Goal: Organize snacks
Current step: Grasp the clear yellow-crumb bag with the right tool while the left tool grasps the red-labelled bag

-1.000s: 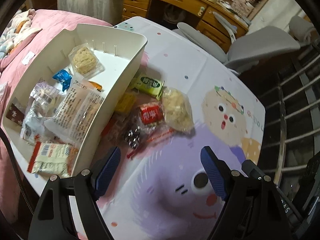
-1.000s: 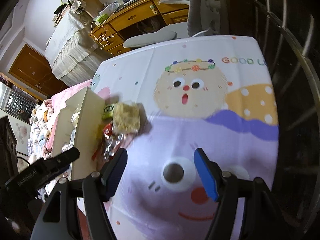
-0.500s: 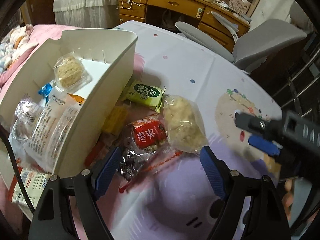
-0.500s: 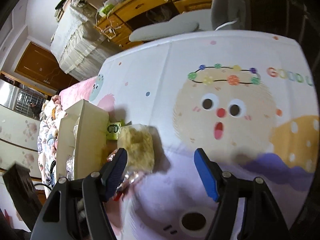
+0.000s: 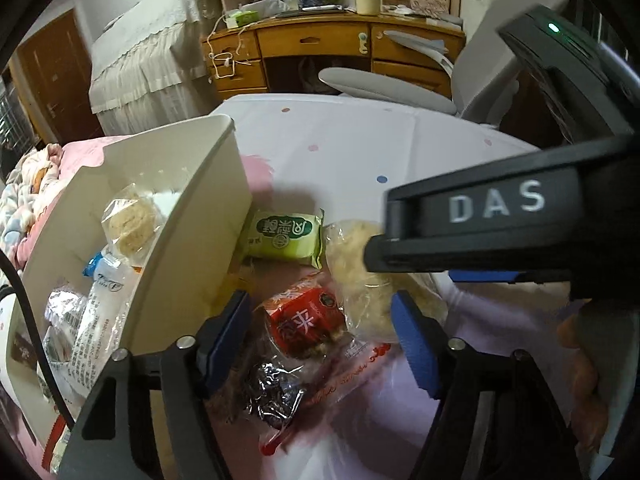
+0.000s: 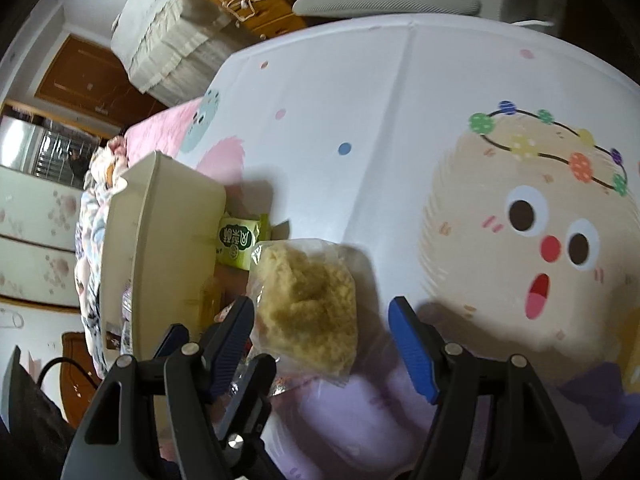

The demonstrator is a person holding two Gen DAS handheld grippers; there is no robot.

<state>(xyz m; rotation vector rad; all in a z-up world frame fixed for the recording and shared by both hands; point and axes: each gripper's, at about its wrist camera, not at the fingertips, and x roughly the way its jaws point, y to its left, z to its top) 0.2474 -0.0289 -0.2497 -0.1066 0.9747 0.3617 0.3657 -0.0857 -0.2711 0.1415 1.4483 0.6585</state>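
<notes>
Bin: white bin point(image 5: 208, 216) at my 9 to 10 o'clock in the left wrist view, standing on the tabletop point(image 5: 360, 144), which wears a cartoon cloth. Several snacks already lie inside, among them a pale cake in clear wrap point(image 5: 130, 220).

Loose snacks: a small pile just beside the bin's right wall. Green packet point(image 5: 286, 236) at 12 o'clock, touching or nearly touching the wall. Red packet point(image 5: 308, 320) dead centre. Dark foil sweets point(image 5: 274, 394) at 6 o'clock. Crumbly yellow cake in a clear bag point(image 6: 308, 300) to the right of the red one.

Left gripper: left gripper point(image 5: 320, 340) points down over the red packet, jaws closing, one finger on either side of it. I cannot see the pads pressing on it yet; nothing held.

Right gripper: right gripper point(image 6: 322, 340) stands about half open over the yellow cake bag, which lies between the fingers toward the left one. No contact that I can make out; nothing held. Its body crosses the left wrist view at 3 o'clock.

Step in hand, as I read it: both grippers coming in for a pick, left on red, right on yellow cake.

Next move calls for: lowering until the pads flank each packet, closing gently since the cake looks crushable, then lifting toward 9 o'clock and over the bin wall.

Watch: the two grippers are close together; the bags overlap, so one lift may drag its neighbour.
</notes>
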